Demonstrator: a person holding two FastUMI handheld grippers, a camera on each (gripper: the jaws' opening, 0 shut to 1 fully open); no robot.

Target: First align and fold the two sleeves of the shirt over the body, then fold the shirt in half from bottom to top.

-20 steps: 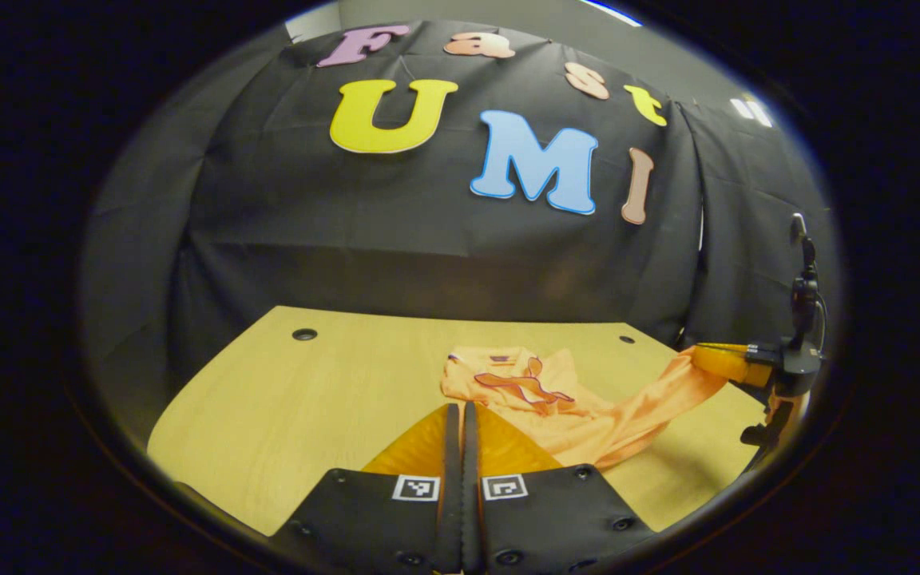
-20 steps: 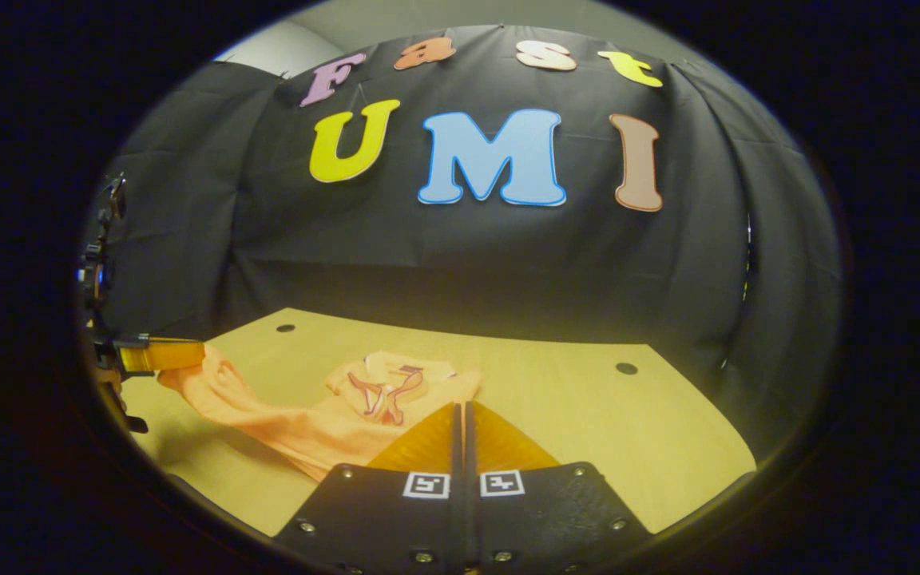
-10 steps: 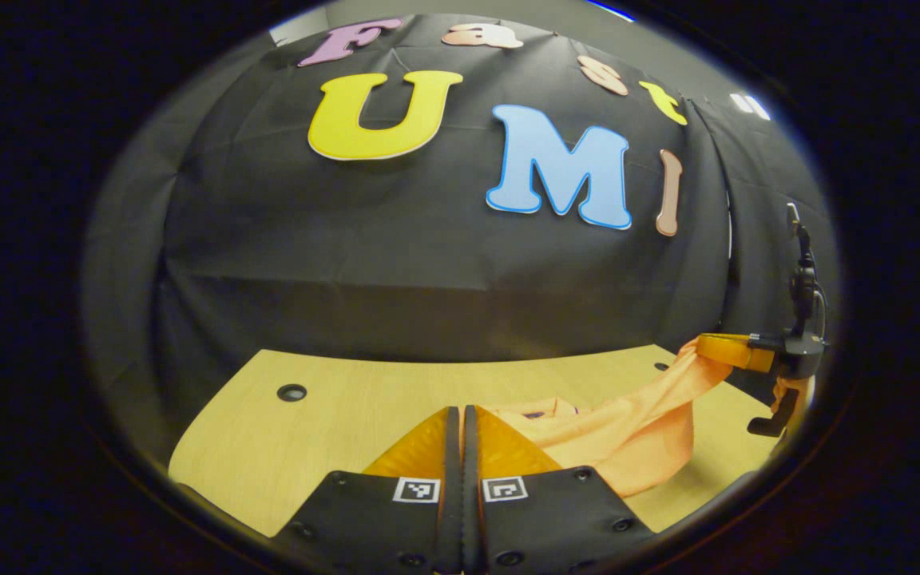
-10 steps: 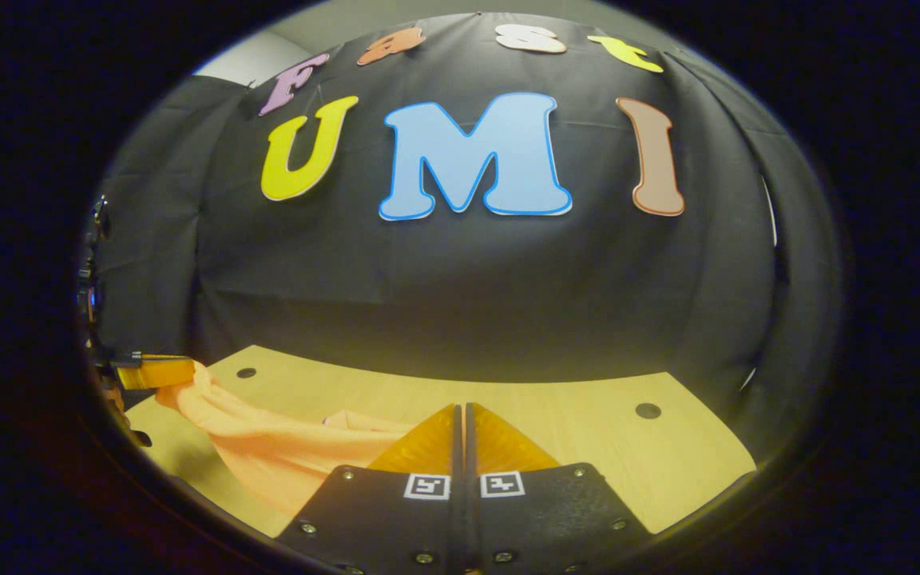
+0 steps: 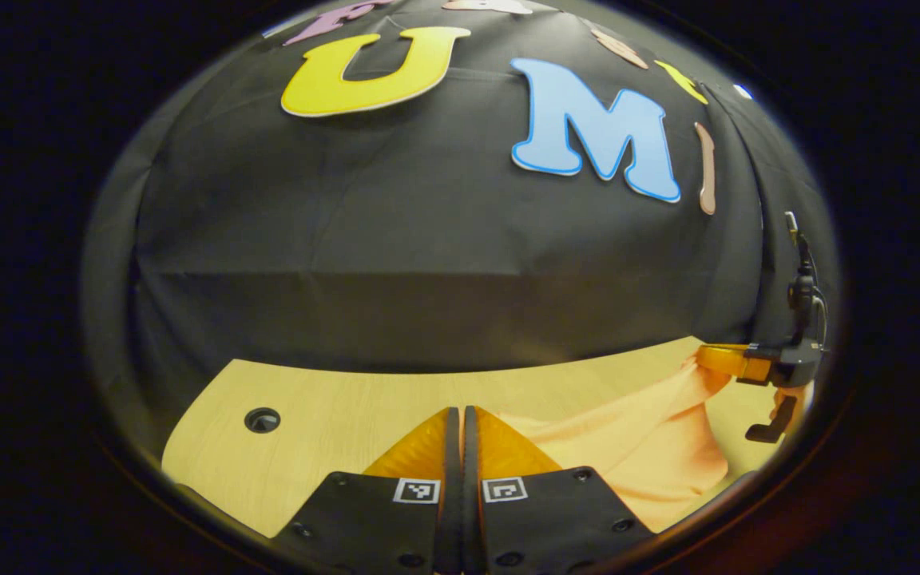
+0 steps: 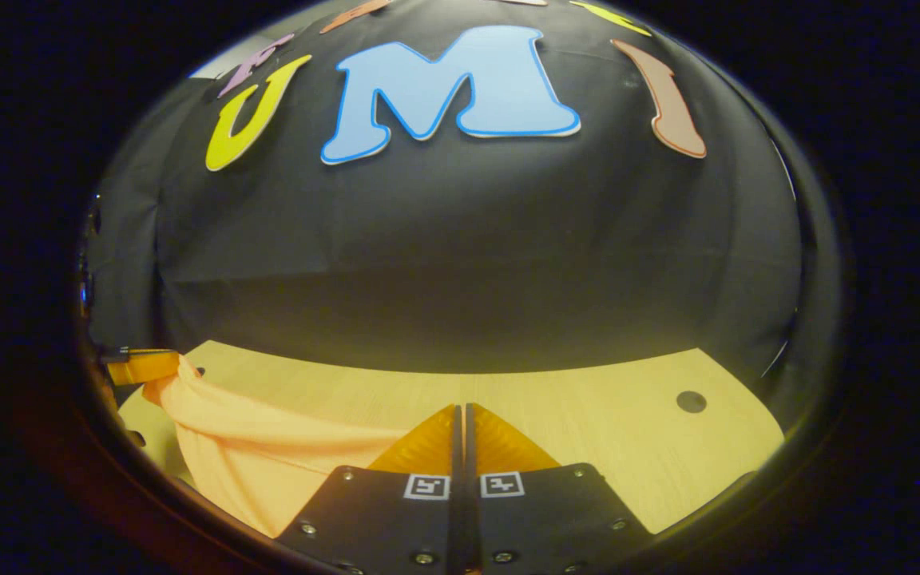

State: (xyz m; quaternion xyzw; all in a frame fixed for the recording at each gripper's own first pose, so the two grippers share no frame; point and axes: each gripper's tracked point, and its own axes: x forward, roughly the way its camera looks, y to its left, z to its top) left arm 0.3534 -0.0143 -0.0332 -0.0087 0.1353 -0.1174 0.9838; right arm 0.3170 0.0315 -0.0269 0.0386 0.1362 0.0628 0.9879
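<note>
With both tongs, left (image 5: 461, 411) and right (image 6: 461, 409), pinching the orange shirt (image 5: 652, 435) slung above the bench (image 5: 332, 403), I feared uneven pulling would skew the fold.

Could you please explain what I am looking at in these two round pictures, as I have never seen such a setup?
A person holds a two-finger gripper in each hand; a camera rides on each, looking along its fingers. In the left gripper view, the left gripper sits at the bottom, jaws together, pinching an orange shirt; the right gripper shows farther off, clamping another edge. The right gripper view mirrors this: right gripper, left gripper, shirt stretched between them above a wooden table.
</note>
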